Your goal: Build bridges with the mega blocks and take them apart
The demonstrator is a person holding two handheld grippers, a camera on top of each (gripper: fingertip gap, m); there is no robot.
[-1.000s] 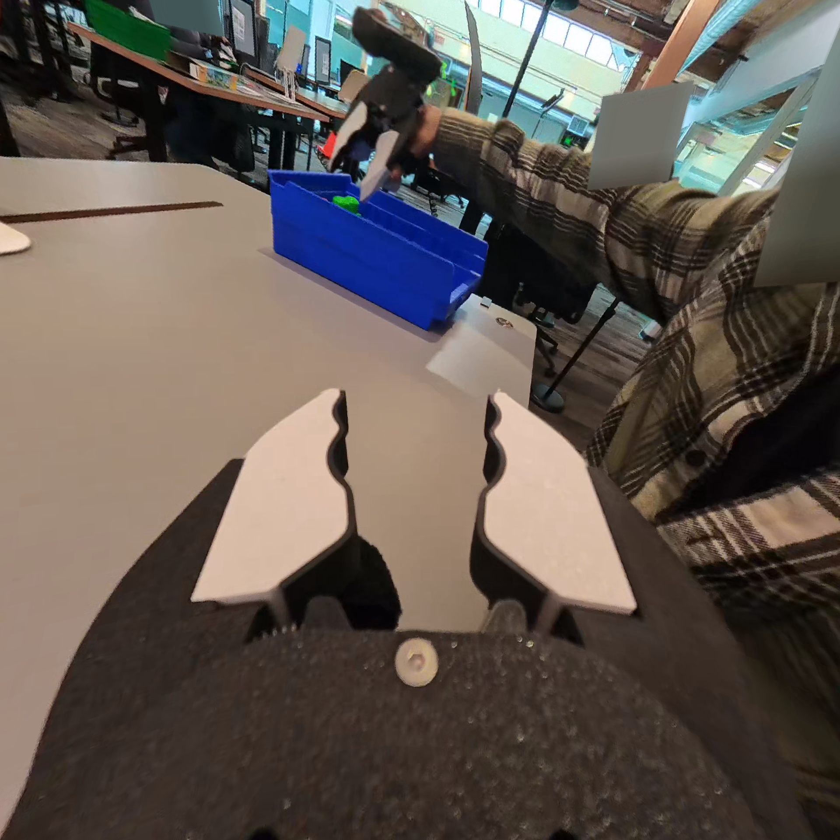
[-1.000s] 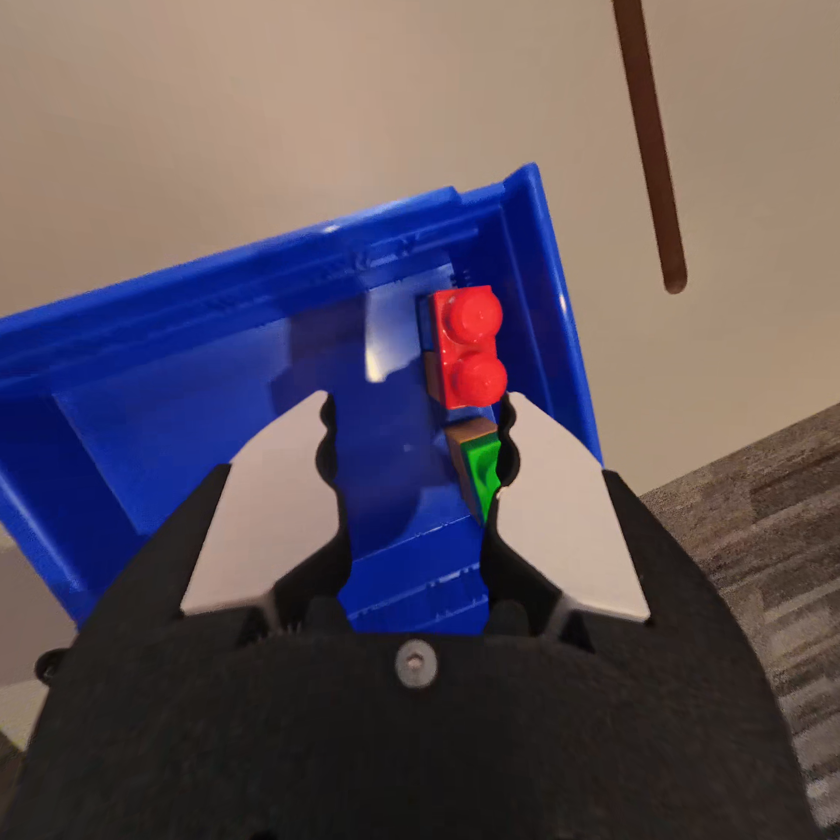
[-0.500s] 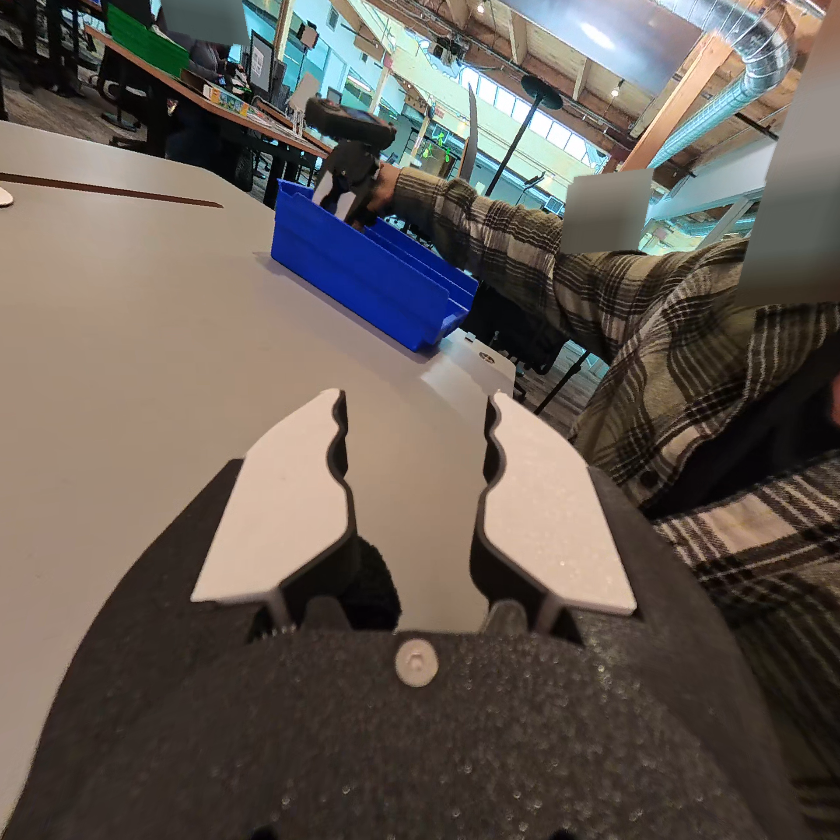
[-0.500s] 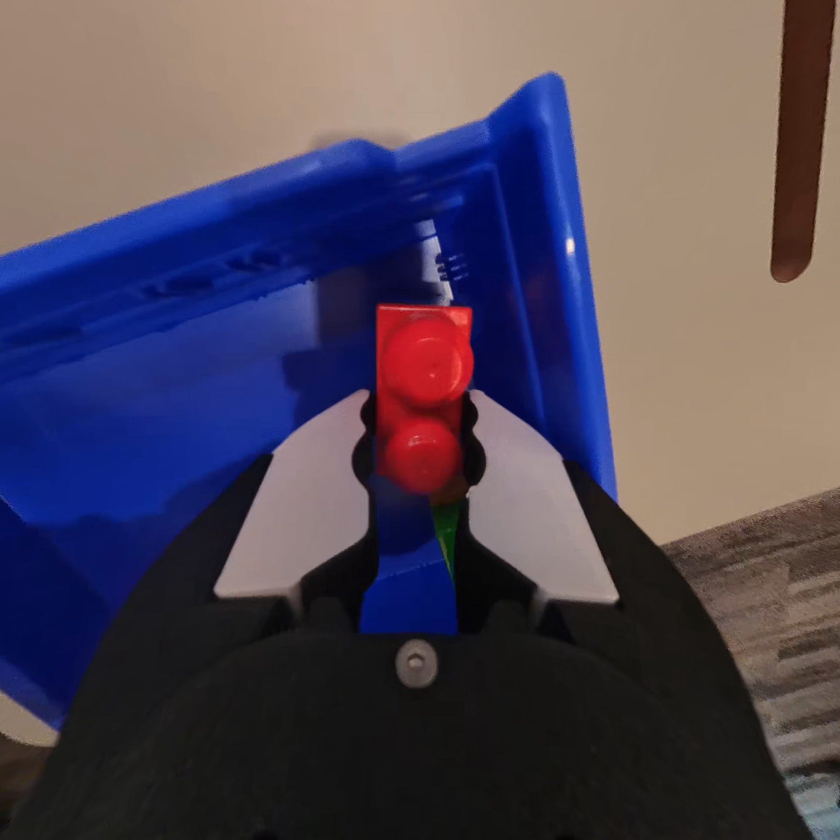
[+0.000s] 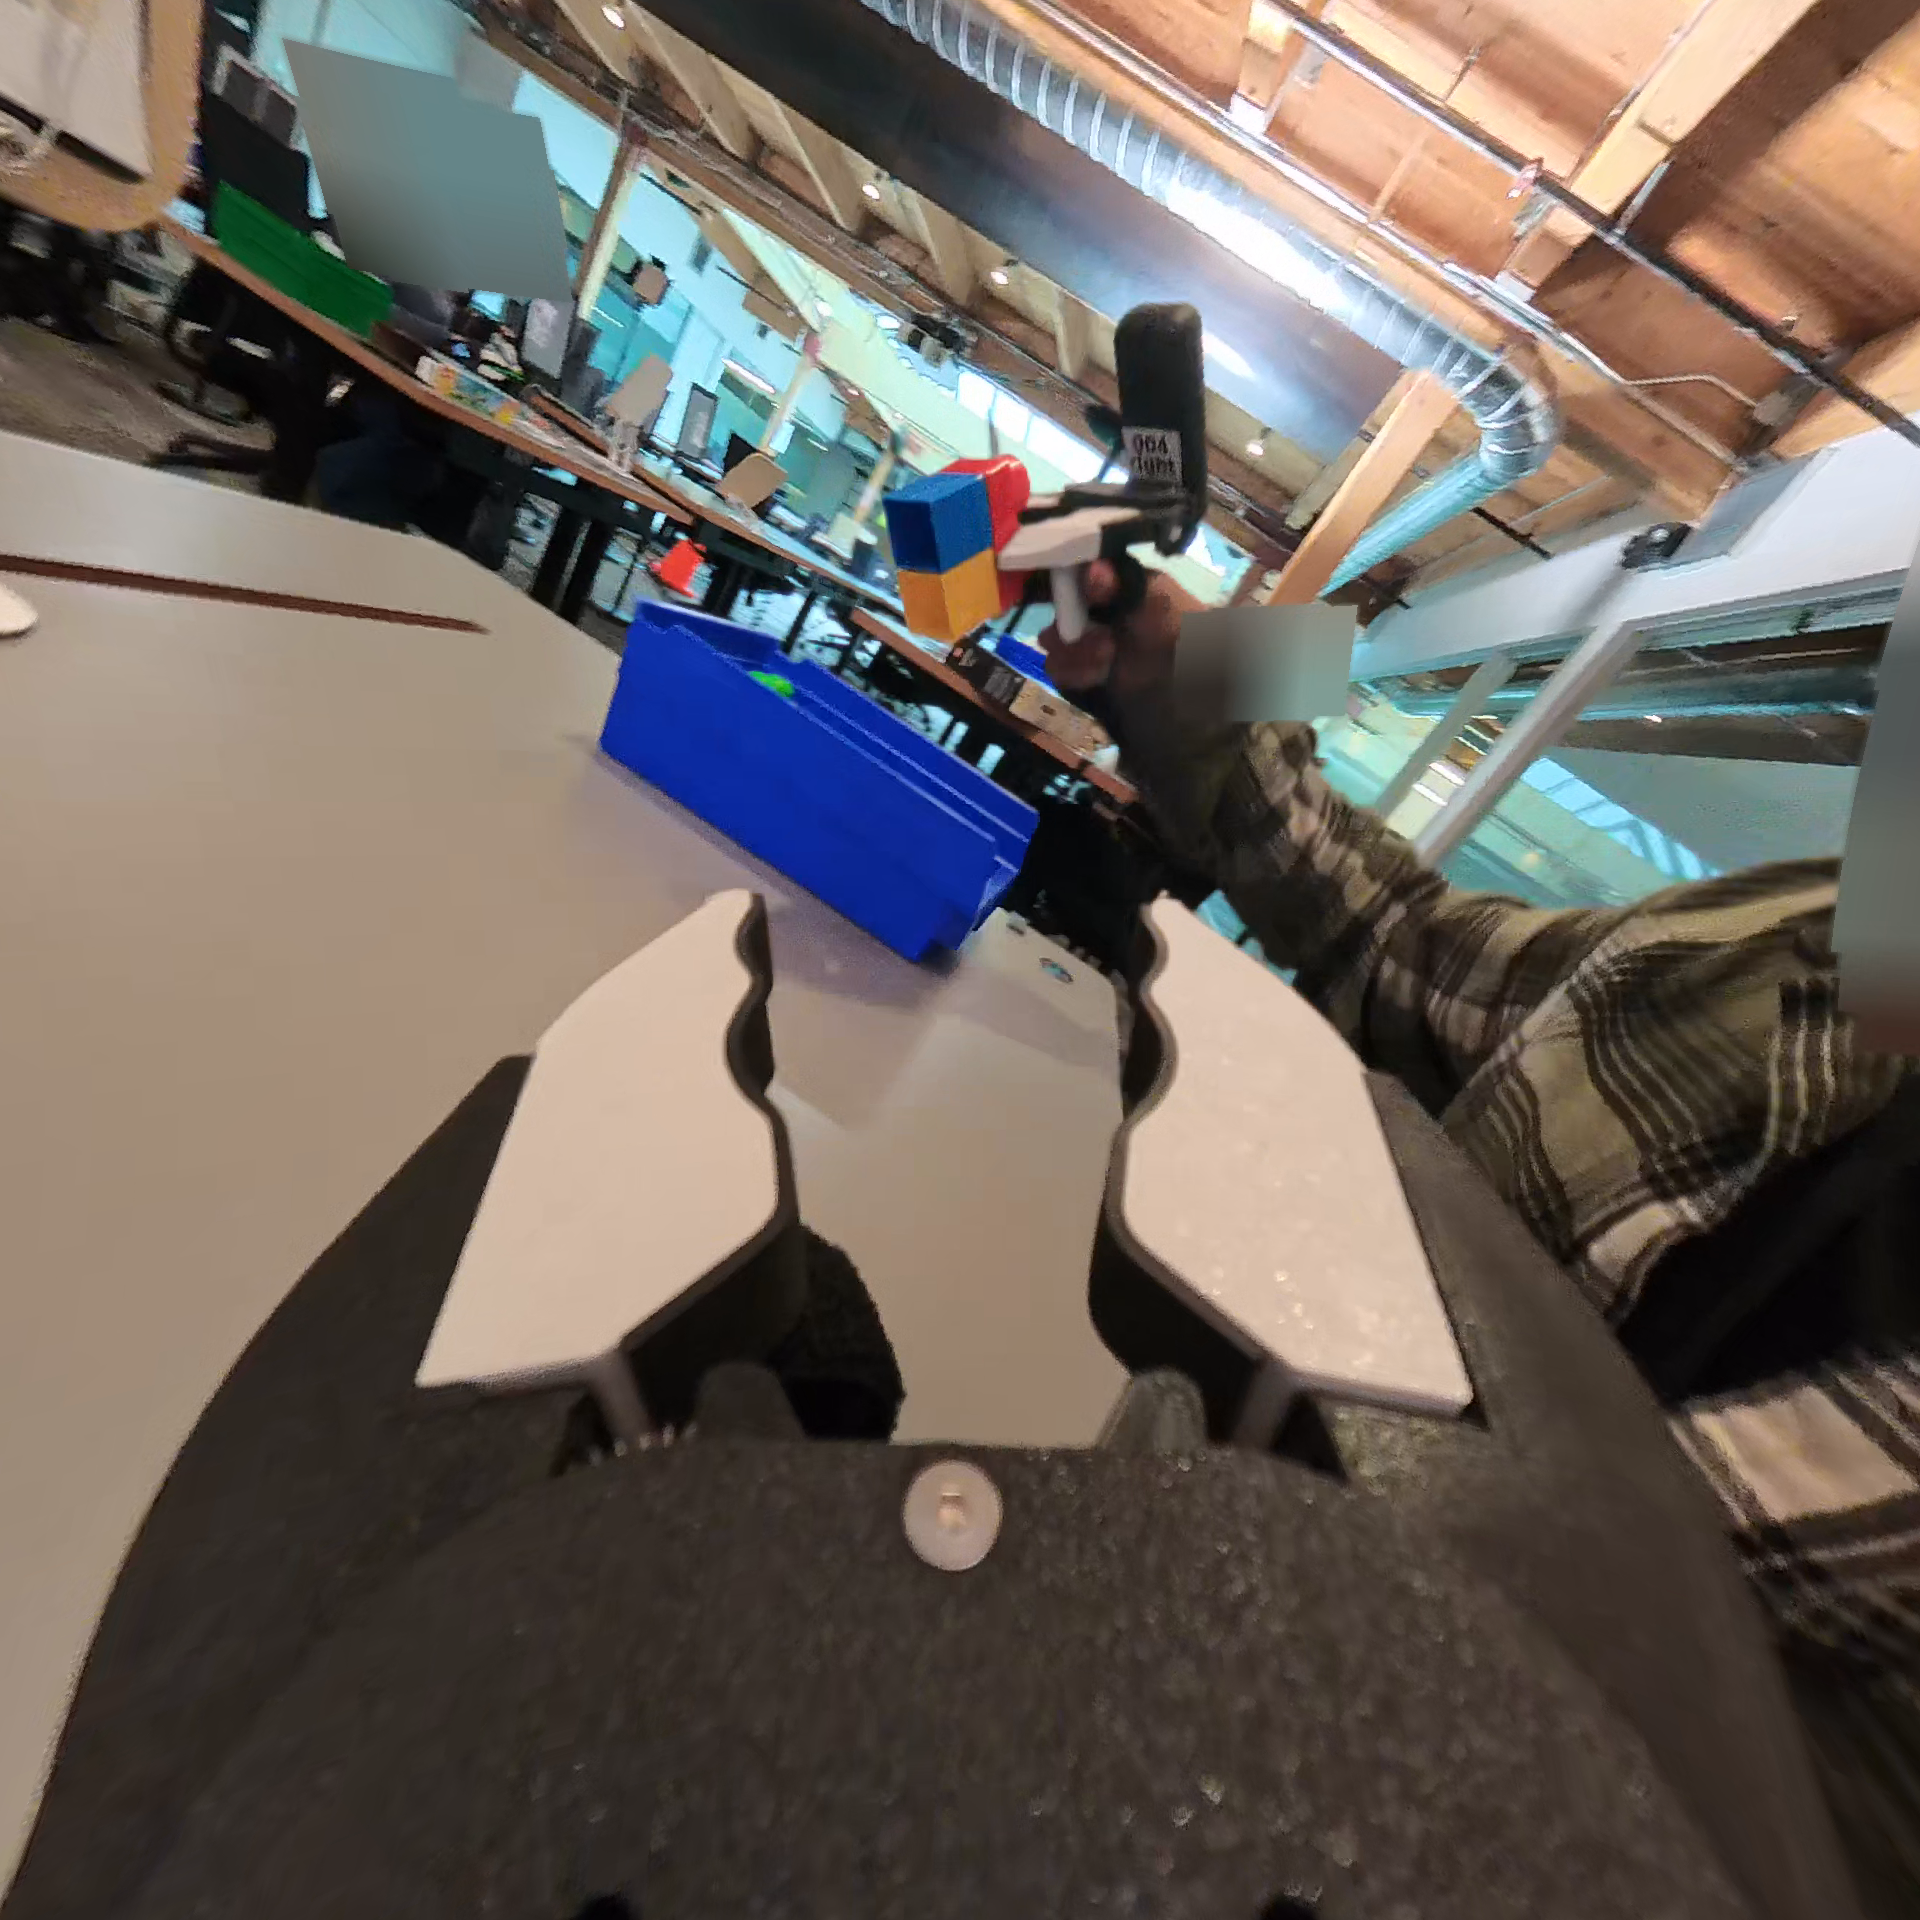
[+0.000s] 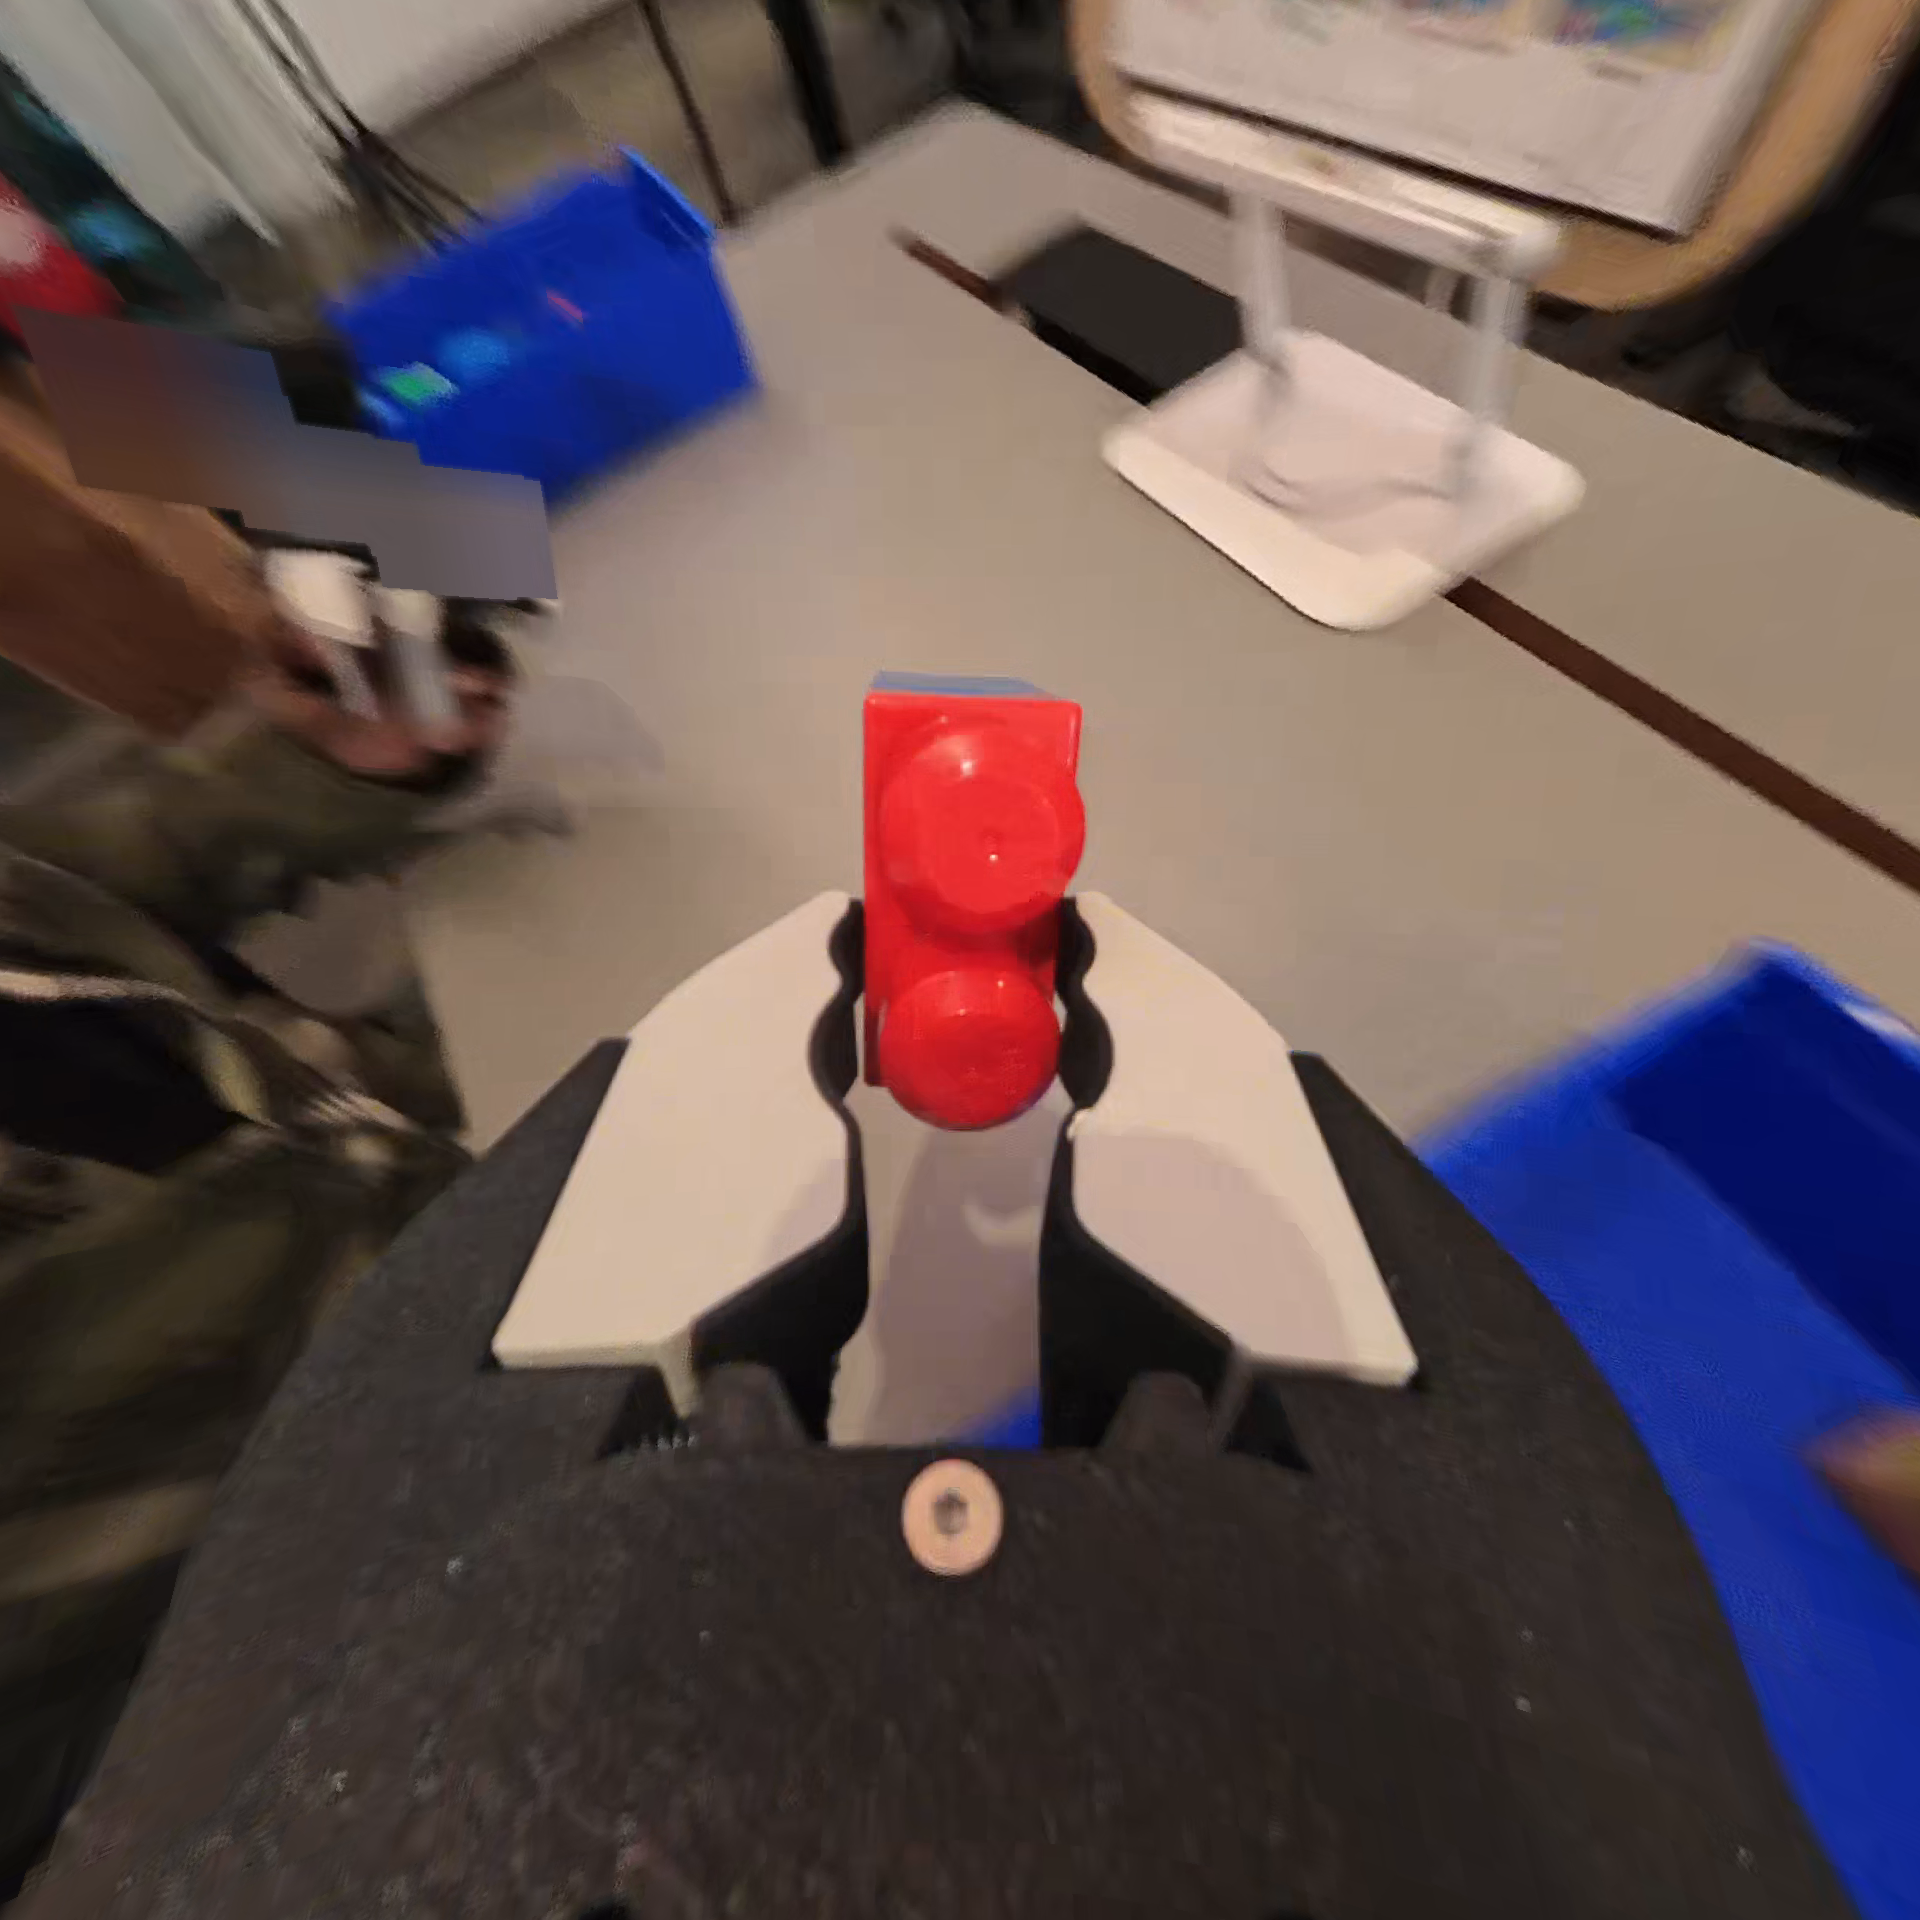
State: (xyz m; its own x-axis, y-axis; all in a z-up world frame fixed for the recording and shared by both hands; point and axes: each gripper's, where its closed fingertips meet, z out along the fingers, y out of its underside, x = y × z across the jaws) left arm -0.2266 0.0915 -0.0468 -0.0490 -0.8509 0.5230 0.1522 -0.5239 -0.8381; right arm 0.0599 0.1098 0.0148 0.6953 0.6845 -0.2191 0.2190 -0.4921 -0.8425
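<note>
Right gripper clamps red block; left gripper wide; blue bin holds green block (partly hidden).

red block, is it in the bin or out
Out. The right gripper is shut on the red block, holding it in the air above the grey table, clear of the blue bin.

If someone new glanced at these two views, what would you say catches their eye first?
Most likely the red block clamped in the right gripper, filling the middle of its wrist view. The left wrist view shows it held in the air above the blue bin, stacked with a blue block and an orange block. The left gripper is open and empty above the grey table.
</note>
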